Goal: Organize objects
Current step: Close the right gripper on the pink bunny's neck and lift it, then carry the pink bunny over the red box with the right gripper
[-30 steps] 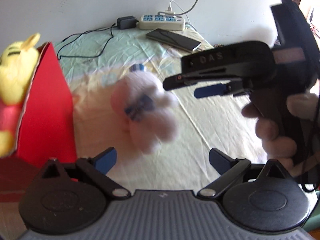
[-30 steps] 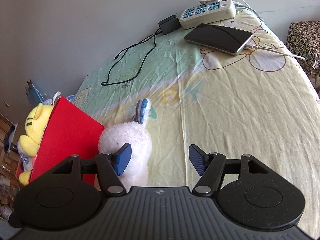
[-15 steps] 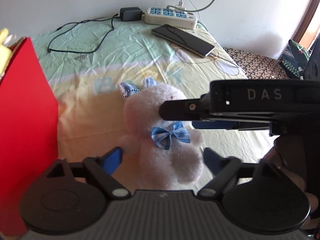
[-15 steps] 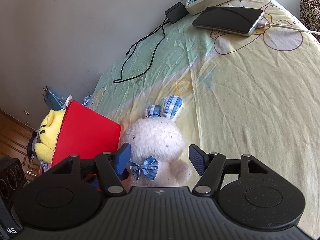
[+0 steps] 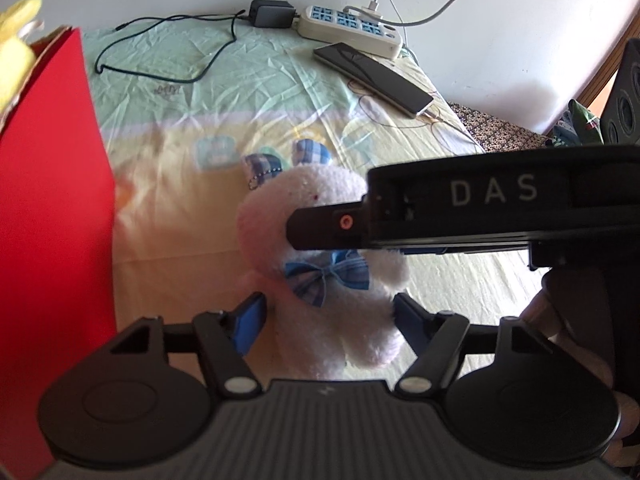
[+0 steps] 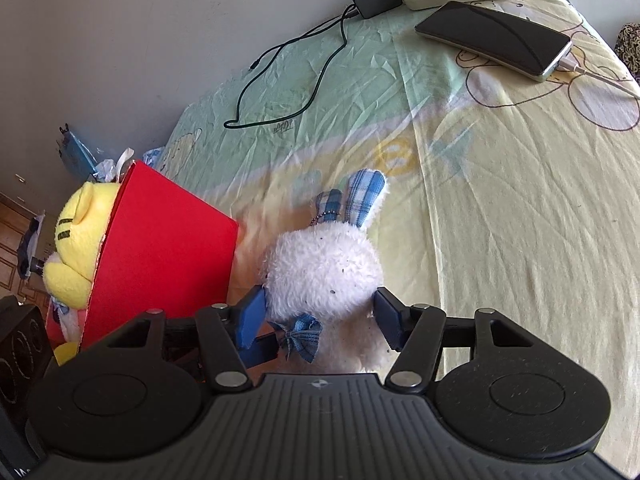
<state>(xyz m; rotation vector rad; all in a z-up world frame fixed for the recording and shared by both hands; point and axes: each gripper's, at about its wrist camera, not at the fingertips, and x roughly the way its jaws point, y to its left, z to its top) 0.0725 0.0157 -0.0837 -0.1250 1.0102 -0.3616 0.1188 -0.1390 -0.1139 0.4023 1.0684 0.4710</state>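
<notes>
Jaws of both the left gripper [image 5: 326, 318] and right gripper [image 6: 320, 316] stand apart, flanking a fluffy white plush bunny [image 6: 322, 268] with checked blue ears and bow, lying on the wrinkled bed sheet [image 6: 500, 220] beside a smooth red box [image 6: 160, 248].

bedsheet [image 6: 500, 208]: pale yellow/green, cartoon print, wrinkled | power strip [image 5: 350, 26]: white, blue sockets, by the wall, white cable plugged in | black adapter [image 5: 272, 14]: touching strip's end, thin black cord [image 6: 288, 80] looping over sheet | phone [image 6: 496, 38]: dark, face up, near strip, cable attached
</notes>
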